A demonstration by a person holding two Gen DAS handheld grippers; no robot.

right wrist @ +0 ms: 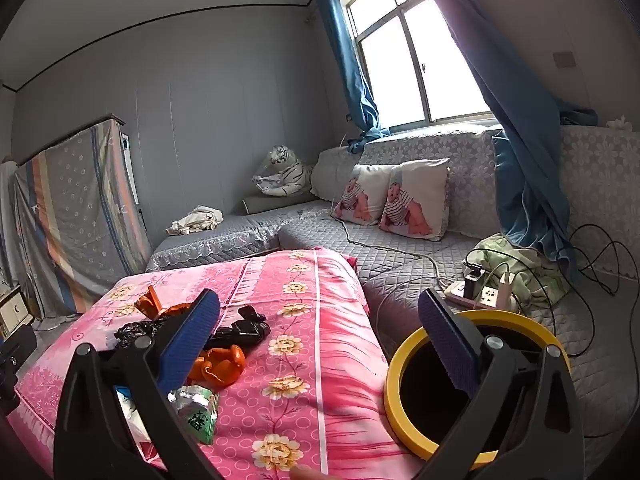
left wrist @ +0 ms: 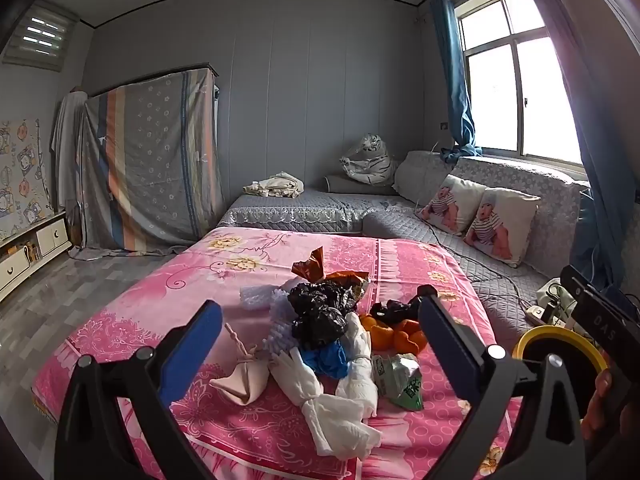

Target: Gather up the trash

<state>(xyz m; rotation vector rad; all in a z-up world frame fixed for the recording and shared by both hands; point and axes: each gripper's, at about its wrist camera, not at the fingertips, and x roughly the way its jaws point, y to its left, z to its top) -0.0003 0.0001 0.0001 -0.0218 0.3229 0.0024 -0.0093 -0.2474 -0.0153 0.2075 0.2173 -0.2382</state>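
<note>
**Q:** What does the figure show, and where is the trash?

**A:** Left-wrist view: I hold the left gripper [left wrist: 320, 332] above a heap of trash [left wrist: 324, 332] on the pink bedspread [left wrist: 248, 256]. Its fingers stand wide apart and empty, framing the heap. The heap holds black plastic bags [left wrist: 320, 312], white tissue twists [left wrist: 320, 404], a blue scrap [left wrist: 324, 360], orange peel [left wrist: 394, 336], a green wrapper [left wrist: 400, 380], a beige pouch [left wrist: 240, 380] and a brown foil wrapper [left wrist: 310, 266].

**Q:** And the other hand?

**A:** Right-wrist view: the right gripper [right wrist: 320, 336] also has its fingers spread, holding nothing. It hangs between the heap and the yellow-rimmed bin [right wrist: 394, 380], which stands just beside the bed's edge, mouth up and dark inside.

**Q:** How should I do this step well?

**A:** I judge the step to be a first pick. I would choose an outlying piece, such as the green wrapper, rather than the tangled middle. I would lower the fingers to straddle it, close on a raised crease and not on the bedspread, then lift straight up before crossing to the bin.

**Q:** Any hazard?

**A:** Soft tissue may trail neighbours; cloth may snag. The power strip [right wrist: 484, 296] and its cables lie near the bin, so I would keep the carry short and release well inside the rim.
</note>
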